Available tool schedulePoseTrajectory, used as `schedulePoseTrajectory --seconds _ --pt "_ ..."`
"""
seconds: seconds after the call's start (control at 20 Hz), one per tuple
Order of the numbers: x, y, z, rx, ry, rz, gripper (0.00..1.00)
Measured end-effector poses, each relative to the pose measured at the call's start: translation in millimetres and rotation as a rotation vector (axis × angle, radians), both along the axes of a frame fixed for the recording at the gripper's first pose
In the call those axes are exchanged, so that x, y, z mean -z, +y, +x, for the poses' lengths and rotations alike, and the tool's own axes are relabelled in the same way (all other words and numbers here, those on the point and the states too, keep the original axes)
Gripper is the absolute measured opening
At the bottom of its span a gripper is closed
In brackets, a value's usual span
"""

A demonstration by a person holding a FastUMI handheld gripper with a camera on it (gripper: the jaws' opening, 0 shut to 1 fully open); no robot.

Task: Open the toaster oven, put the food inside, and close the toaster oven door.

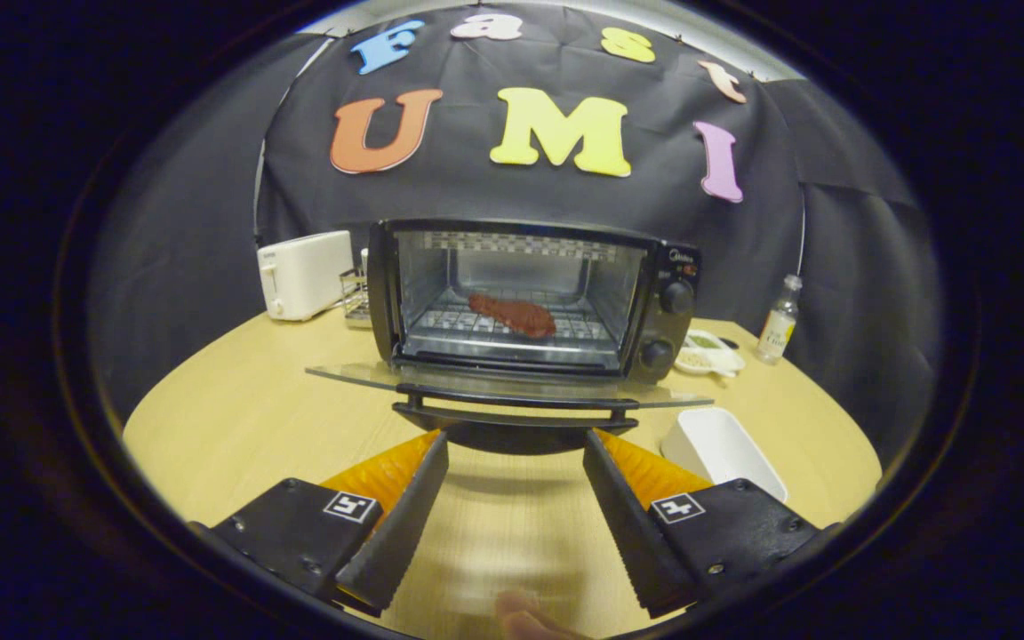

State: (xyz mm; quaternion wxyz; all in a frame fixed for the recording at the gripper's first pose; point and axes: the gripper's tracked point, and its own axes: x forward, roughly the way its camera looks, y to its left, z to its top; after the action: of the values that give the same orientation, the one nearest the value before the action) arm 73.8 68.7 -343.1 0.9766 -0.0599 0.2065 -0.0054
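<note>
A black toaster oven (pixel 672 267) stands on the wooden table (pixel 236 418) just ahead of me. Its glass door (pixel 361 378) is folded down flat, with the black door handle (pixel 512 400) at its front edge. A reddish-brown piece of food (pixel 514 315) lies on the wire rack (pixel 450 322) inside the oven. My gripper (pixel 515 440) is open with nothing between its fingers. The fingertips sit just below and in front of the door handle, one on each side of its middle.
A white toaster (pixel 303 274) stands left of the oven with a small wire rack (pixel 354 295) beside it. To the right are a small dish (pixel 708 353), a clear bottle (pixel 779 320) and an empty white tray (pixel 725 449) near my right finger. A fingertip (pixel 521 615) shows below.
</note>
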Motion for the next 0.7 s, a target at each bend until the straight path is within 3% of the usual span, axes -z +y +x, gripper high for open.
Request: schedulePoseTrajectory --seconds 0.4,0.7 --pt "-58.7 5.3 54.8 0.011 -0.105 0.069 0.98" --pt "-95.9 1.7 77.5 0.024 -0.139 0.043 1.00"
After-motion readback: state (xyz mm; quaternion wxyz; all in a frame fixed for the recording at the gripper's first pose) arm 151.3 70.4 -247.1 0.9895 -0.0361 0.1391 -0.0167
